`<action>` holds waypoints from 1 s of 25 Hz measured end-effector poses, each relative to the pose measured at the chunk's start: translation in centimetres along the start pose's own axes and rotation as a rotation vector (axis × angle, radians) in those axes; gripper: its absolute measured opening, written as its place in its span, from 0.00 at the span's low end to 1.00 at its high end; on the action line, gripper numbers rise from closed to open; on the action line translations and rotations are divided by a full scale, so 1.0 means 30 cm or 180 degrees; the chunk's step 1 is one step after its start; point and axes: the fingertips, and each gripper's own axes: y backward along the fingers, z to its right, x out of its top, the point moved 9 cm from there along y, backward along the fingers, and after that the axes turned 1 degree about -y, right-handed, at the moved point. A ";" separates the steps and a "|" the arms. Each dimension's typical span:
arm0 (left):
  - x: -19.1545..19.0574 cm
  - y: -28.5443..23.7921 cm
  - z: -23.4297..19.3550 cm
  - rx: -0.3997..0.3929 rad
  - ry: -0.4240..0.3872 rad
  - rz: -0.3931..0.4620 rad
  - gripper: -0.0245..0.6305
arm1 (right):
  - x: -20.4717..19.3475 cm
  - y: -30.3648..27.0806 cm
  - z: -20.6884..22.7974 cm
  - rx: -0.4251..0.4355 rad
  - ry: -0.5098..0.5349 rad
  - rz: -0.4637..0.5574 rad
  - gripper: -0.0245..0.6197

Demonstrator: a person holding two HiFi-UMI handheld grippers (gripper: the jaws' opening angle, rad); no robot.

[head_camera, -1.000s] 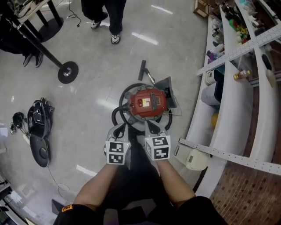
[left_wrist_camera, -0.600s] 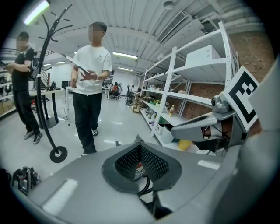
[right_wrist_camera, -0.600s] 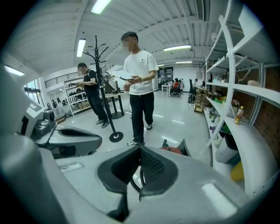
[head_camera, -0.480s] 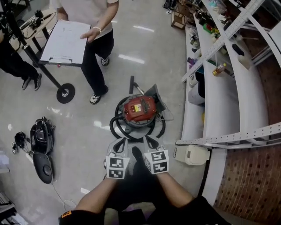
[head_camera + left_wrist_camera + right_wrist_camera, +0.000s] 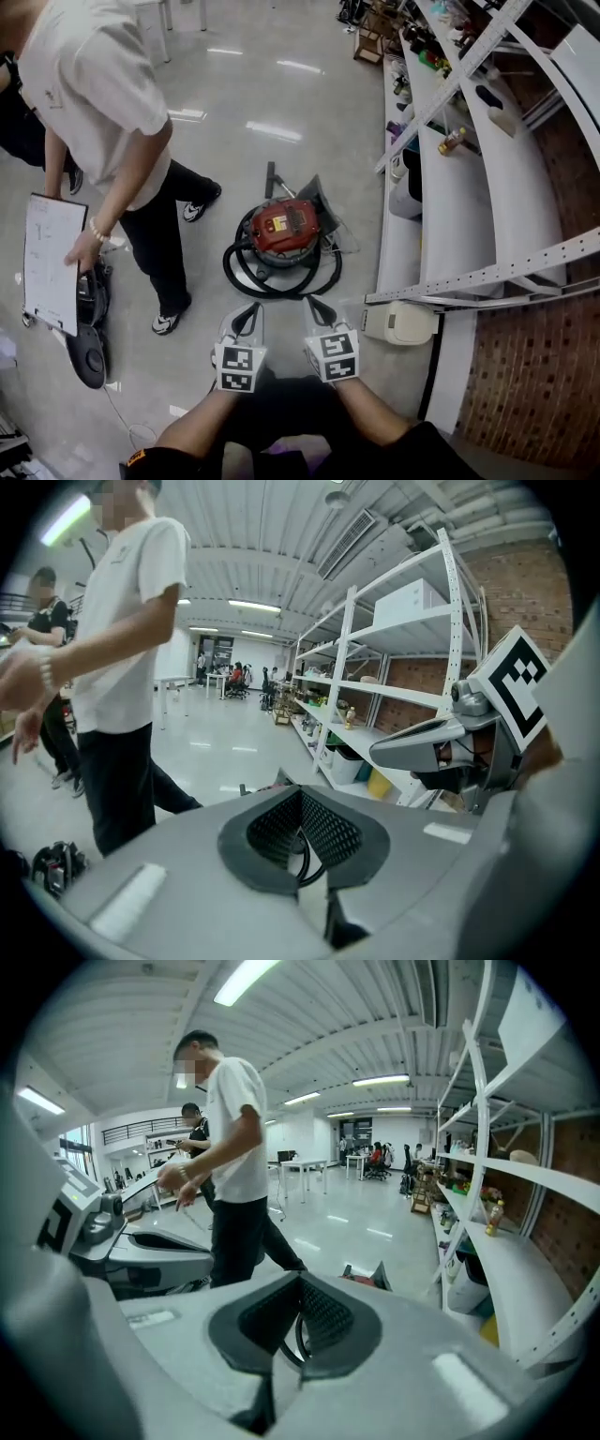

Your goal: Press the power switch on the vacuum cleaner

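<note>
At the bottom centre of the head view, the person's forearms held the two tools side by side. The left gripper [image 5: 247, 321] and the right gripper [image 5: 320, 313] both had their jaws drawn together on nothing, and each gripper's own view showed the dark pads meeting with only floor beyond them. Just above them in the frame, a black hose [image 5: 269, 278] lay in loops on the floor, between the grippers and the machine. The red vacuum cleaner [image 5: 284, 225] sat at the centre of the frame, apart from both tips. Its power switch was too small to pick out on the top panel. A bystander [image 5: 103, 103] holding a clipboard [image 5: 48, 263] stood at the left, and white shelving [image 5: 441, 225] ran up the right side.

The likely risks were these: a reach could snag the hose loops, a blunt closed tip could land off the switch, or a sideways push could roll the canister away. A wide left swing could also brush the bystander.
</note>
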 end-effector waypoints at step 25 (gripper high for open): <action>-0.193 0.481 0.781 0.0608 0.0145 0.0390 0.06 | -0.347 0.805 0.090 0.0568 0.0467 0.0546 0.03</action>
